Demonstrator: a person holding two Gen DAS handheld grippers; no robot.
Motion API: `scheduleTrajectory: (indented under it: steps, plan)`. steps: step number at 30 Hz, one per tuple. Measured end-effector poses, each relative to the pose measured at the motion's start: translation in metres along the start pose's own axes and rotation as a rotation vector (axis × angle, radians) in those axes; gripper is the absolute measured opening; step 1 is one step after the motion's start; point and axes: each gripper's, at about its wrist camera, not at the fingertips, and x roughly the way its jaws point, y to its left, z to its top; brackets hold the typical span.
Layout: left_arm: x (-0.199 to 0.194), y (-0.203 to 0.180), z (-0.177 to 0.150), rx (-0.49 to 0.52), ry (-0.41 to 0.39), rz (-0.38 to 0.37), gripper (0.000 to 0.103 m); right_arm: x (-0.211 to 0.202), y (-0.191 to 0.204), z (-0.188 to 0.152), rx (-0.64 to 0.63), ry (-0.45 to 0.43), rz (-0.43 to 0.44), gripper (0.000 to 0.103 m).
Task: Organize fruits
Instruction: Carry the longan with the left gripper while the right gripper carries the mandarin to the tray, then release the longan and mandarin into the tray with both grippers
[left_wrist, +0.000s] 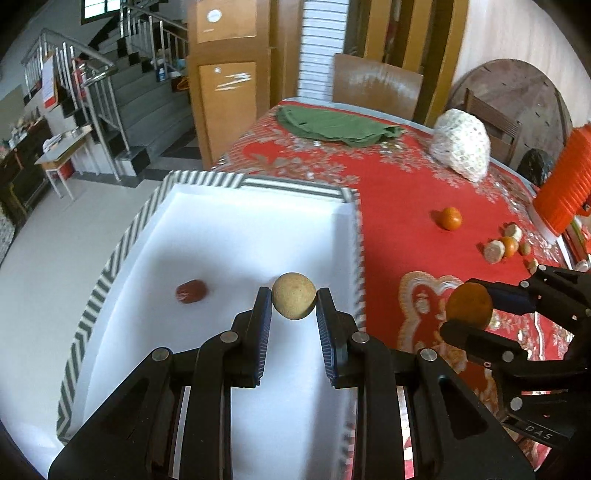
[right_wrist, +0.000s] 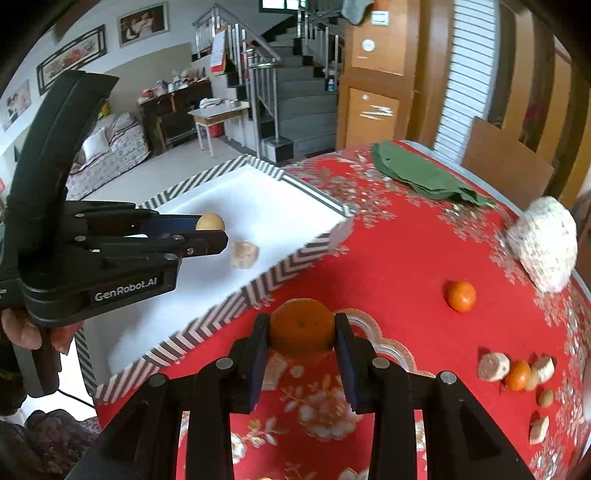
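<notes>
Left gripper (left_wrist: 294, 297) over white tray (left_wrist: 207, 236), fingers pinching a tan round fruit (left_wrist: 294, 295) by its sides only. Right gripper (right_wrist: 301, 328) above red desk (right_wrist: 399, 258), just outside tray rim, fingers clamped on an orange (right_wrist: 301, 326). Risks: smooth round fruit slipping from narrow pad contact; dropped fruit rolling across tray toward small red fruit (left_wrist: 190, 291); orange clipping striped rim on entry.
</notes>
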Motion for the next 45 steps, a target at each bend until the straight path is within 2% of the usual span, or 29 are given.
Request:
scheduleTrajectory:
  steps: [15, 23, 31, 36, 39, 41, 45]
  plan:
    - [0.010, 0.065, -0.018, -0.072, 0.055, 0.070, 0.024, 0.038, 0.043, 0.036, -0.108, 0.038, 0.076, 0.033]
    - [0.019, 0.074, -0.024, -0.088, 0.088, 0.066, 0.024, 0.069, 0.070, 0.048, -0.162, 0.086, 0.133, 0.033]
    - [0.027, 0.075, -0.024, -0.074, 0.113, 0.079, 0.024, 0.100, 0.074, 0.047, -0.169, 0.150, 0.150, 0.033]
    - [0.034, 0.080, -0.023, -0.102, 0.144, 0.076, 0.024, 0.111, 0.076, 0.046, -0.170, 0.176, 0.160, 0.033]
    - [0.035, 0.081, -0.023, -0.114, 0.152, 0.071, 0.032, 0.112, 0.074, 0.045, -0.153, 0.176, 0.170, 0.033]
    - [0.032, 0.081, -0.022, -0.117, 0.142, 0.070, 0.051, 0.108, 0.075, 0.043, -0.147, 0.173, 0.175, 0.034]
    - [0.025, 0.079, -0.020, -0.116, 0.115, 0.077, 0.059, 0.098, 0.073, 0.043, -0.134, 0.150, 0.175, 0.036]
